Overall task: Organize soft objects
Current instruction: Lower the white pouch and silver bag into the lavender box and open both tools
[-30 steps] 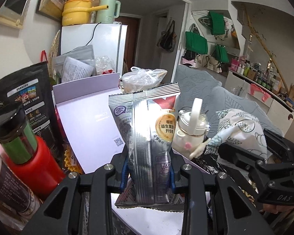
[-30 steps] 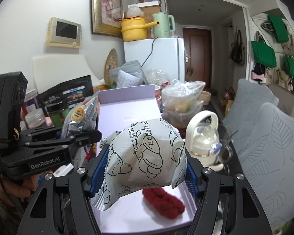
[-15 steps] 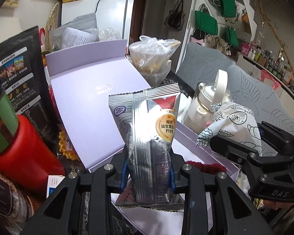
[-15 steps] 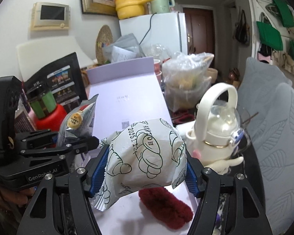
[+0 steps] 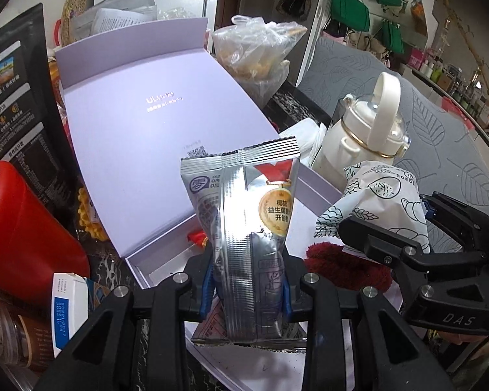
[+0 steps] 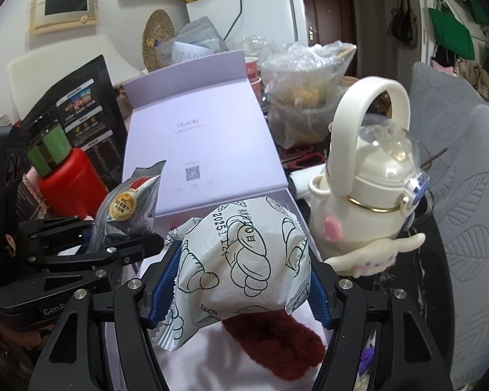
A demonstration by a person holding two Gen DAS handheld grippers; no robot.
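— Between the near fingers, what is pinched?
— The left gripper (image 5: 246,290) clamps an upright silver foil snack packet (image 5: 244,228); its bottom edge is cut off behind the fingers. The right gripper (image 6: 236,280) squeezes a puffy white wrapper printed with line-drawn figures (image 6: 241,260), which hides part of the dark red fuzzy piece (image 6: 277,348) lying beneath.
— Anything changed?
— Both grippers have sunk toward the open lilac cardboard box (image 5: 140,260) since a second ago; more of its floor shows now.
— What does the box hold?
— The red fuzzy piece, plus a small red-and-orange bit I cannot make out. Beyond, on the table, stands a cream lidded bottle with a loop handle (image 6: 375,195).
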